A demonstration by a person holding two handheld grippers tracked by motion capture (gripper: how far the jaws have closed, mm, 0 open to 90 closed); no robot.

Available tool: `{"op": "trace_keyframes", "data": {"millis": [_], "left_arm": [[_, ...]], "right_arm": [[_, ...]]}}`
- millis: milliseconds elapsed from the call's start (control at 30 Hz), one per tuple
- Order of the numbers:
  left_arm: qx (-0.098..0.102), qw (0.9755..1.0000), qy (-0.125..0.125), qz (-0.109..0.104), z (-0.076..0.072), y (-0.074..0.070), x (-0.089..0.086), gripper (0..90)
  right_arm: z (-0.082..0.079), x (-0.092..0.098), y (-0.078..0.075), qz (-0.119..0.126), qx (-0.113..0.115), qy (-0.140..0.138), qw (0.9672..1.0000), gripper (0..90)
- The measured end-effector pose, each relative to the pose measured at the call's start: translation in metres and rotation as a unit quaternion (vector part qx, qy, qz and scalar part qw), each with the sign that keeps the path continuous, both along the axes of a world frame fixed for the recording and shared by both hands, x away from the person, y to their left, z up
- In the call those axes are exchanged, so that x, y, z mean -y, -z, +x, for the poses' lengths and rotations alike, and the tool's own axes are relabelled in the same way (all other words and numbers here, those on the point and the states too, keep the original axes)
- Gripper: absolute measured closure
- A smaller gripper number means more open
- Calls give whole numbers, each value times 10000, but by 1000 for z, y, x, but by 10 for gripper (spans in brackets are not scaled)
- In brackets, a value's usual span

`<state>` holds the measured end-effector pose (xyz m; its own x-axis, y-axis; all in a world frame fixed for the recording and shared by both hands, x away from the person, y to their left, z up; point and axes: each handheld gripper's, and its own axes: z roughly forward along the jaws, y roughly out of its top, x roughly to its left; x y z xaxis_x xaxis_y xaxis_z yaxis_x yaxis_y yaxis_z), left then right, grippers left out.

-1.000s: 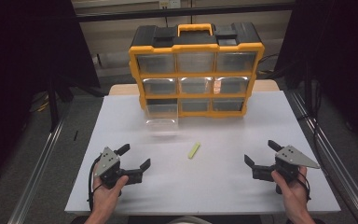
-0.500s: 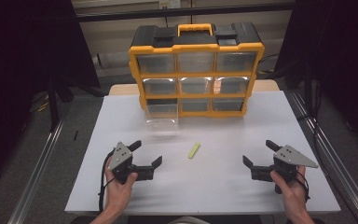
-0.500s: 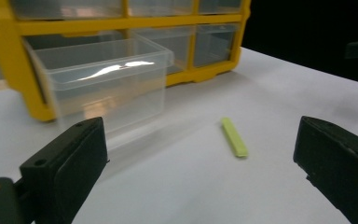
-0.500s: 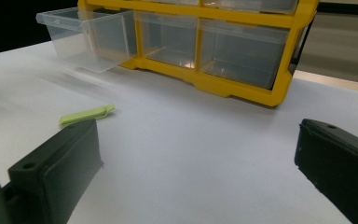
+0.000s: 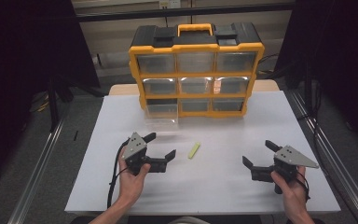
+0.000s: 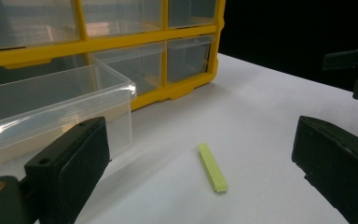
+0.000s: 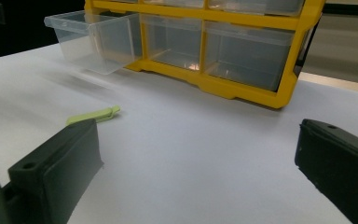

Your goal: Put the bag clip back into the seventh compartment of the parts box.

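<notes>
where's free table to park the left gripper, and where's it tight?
Free: the white table between the left gripper and right gripper, below the small yellow-green stick; also the right side, between the yellow-framed organizer of clear drawers and the right gripper. Tight: the left front of the organizer, where the clear plastic drawer sticks out, with the stick nearby.
</notes>
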<state>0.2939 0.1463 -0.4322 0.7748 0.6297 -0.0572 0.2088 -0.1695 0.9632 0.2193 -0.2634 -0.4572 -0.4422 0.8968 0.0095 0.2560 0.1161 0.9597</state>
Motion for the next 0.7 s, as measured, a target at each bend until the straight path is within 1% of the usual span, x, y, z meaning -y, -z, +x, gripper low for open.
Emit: {"op": "trace_keyframes", "data": {"millis": [33, 67, 100, 133, 167, 200, 267, 300, 333, 367, 400, 433, 467, 500, 533, 567, 600, 667, 700], "left_arm": [[0, 10000, 0, 0, 0, 0, 0, 41], [-104, 9999, 42, 41, 3, 2, 6, 41], [-150, 9998, 45, 146, 4, 3, 9, 41], [-150, 9998, 45, 146, 4, 3, 9, 42], [-169, 9996, 69, 205, 4, 4, 13, 42], [-156, 9989, 163, 420, 6, 4, 19, 60], [-141, 9988, 170, 432, 6, 4, 23, 59], [-127, 9984, 280, 469, 9, 3, 28, 59], [-140, 9984, 263, 476, 10, 2, 31, 60], [-172, 9984, 301, 438, 12, 2, 34, 59], [-236, 9979, 392, 448, 14, 1, 36, 58], [-236, 9979, 392, 448, 14, 1, 36, 58], [-445, 9963, 551, 481, 20, 1, 42, 57], [-445, 9963, 551, 481, 20, 1, 42, 57], [-539, 9945, 699, 560, 23, 0, 44, 57], [-641, 9925, 786, 689, 29, 1, 51, 56], [-702, 9913, 875, 682, 32, 2, 53, 55], [-818, 9902, 820, 776, 35, 3, 58, 56], [-818, 9902, 820, 776, 35, 3, 58, 56]], "right_arm": [[0, 0, 0, 0, 0, 0, 10000, 0], [-1, 0, 0, 1, 16, -18, 10000, 0], [-1, 0, 0, -3, 10, -17, 10000, 0], [0, 0, 0, -5, 12, -30, 10000, 0], [0, 0, 0, -5, 12, -30, 10000, 0], [0, -1, 0, 8, -11, -38, 10000, 0], [0, -1, 0, 7, -9, -36, 10000, 0], [0, -1, 0, 22, -6, -14, 10000, 0], [0, -1, 0, 23, -11, -13, 10000, 0], [0, 0, 0, 14, -12, -25, 10000, 0], [0, 0, 0, 17, -18, -21, 10000, 0], [0, 0, 0, 14, -15, -24, 10000, 0], [0, 0, 0, 16, -20, -33, 10000, 0], [0, 0, 0, 16, -20, -33, 10000, 0], [0, 0, 0, 14, -25, -30, 10000, 0], [-1, -1, 0, 12, -20, -40, 10000, 0], [-1, 0, 0, 16, -25, -44, 10000, 0], [0, 0, 0, 31, -18, -57, 10000, 0], [0, 0, 0, 32, -20, -61, 10000, 0]]}}
